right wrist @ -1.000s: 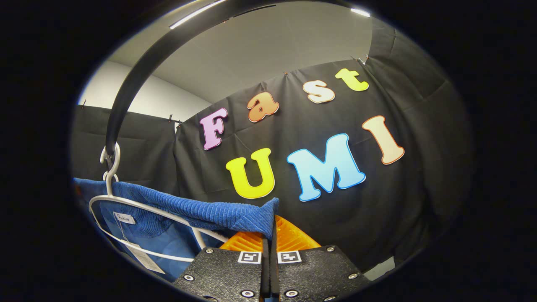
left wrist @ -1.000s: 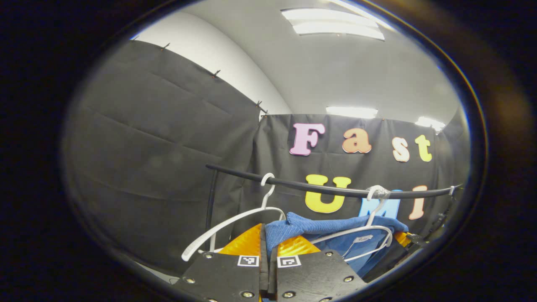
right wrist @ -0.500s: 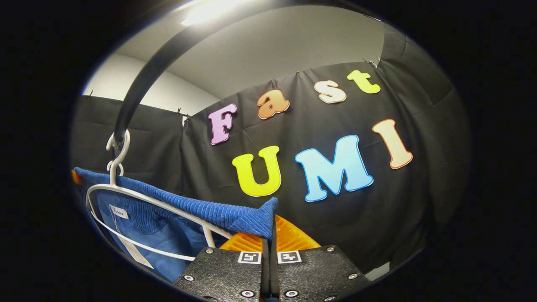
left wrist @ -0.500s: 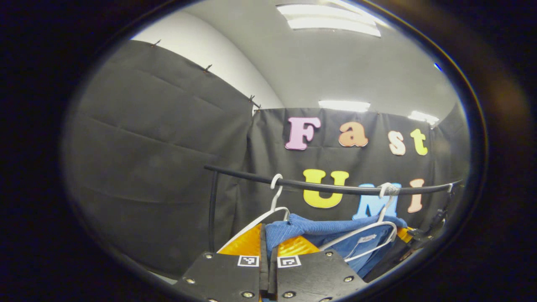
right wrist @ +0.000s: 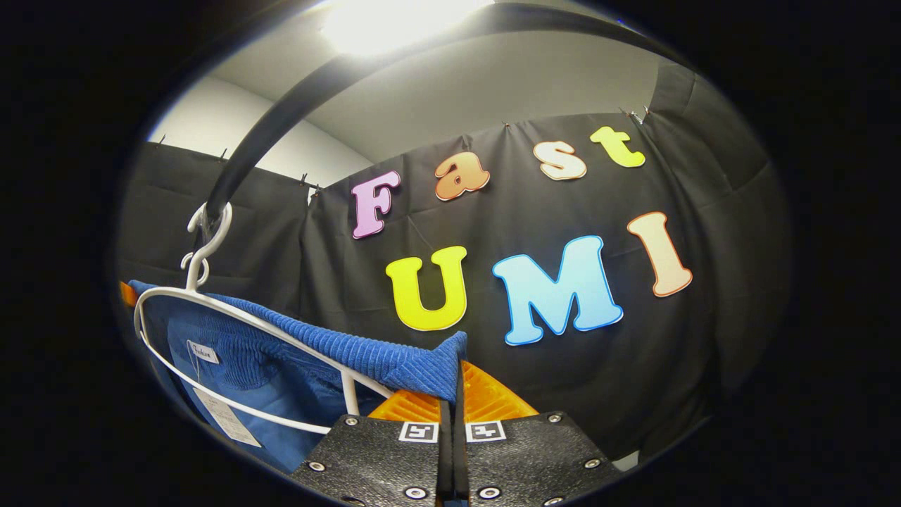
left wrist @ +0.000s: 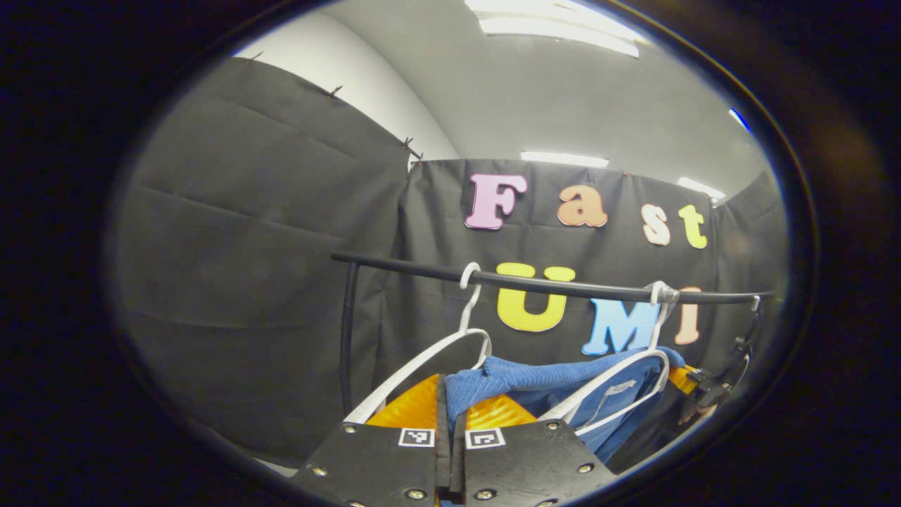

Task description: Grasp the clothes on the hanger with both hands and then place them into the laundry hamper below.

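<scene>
Left tool (left wrist: 449, 415) clamped on blue garment (left wrist: 535, 377), right tool (right wrist: 450, 401) clamped likewise, white hanger (right wrist: 211, 310) on rail (left wrist: 535, 285)

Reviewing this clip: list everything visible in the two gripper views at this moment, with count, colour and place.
blue garment: one, blue ribbed cloth, draped over the white hanger, an edge pinched at each gripper.
white hangers: two, white, hooked on the rail; the left one bare, the other carrying the garment.
clothes rail: one, black, running across in front of the black cloth wall.
ceiling lights: several, white, overhead.
left gripper: one, at the bottom of the left gripper view, shut on the garment.
right gripper: one, at the bottom of the right gripper view, shut on the garment.
</scene>
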A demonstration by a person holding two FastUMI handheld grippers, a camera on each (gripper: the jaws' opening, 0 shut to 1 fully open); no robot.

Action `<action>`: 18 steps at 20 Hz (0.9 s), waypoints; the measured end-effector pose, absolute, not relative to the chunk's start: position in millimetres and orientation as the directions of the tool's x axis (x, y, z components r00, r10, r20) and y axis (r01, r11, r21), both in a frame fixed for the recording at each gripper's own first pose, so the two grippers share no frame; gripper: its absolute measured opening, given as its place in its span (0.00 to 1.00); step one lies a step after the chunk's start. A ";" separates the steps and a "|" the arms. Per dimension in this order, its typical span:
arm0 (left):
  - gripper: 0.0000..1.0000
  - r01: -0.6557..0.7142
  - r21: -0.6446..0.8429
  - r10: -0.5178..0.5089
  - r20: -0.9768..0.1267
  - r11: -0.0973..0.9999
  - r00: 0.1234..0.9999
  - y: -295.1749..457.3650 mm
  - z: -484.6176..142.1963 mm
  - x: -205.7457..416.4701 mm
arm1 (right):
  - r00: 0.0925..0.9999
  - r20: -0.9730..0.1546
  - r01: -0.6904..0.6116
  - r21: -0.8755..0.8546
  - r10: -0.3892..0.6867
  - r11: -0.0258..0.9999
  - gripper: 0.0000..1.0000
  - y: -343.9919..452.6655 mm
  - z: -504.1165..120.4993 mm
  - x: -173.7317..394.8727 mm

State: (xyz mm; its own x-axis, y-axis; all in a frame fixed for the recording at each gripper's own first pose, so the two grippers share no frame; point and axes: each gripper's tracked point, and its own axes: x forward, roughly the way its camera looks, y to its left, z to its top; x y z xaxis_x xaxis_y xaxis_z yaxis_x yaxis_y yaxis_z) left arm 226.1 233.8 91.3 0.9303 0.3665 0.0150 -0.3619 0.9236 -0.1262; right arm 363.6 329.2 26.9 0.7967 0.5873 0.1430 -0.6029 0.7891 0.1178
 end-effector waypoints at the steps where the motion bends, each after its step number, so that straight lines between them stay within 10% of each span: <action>1: 0.01 -0.346 -0.138 0.350 0.009 0.928 0.937 234.3 87.9 229.5 | 0.800 0.152 -0.597 0.103 0.581 0.796 0.00 328.5 28.0 365.0; 18: 0.02 -0.230 -0.164 0.232 -0.011 0.959 0.973 229.5 23.1 244.4 | 0.808 0.234 -0.545 -0.053 0.541 0.837 0.00 321.5 38.6 381.3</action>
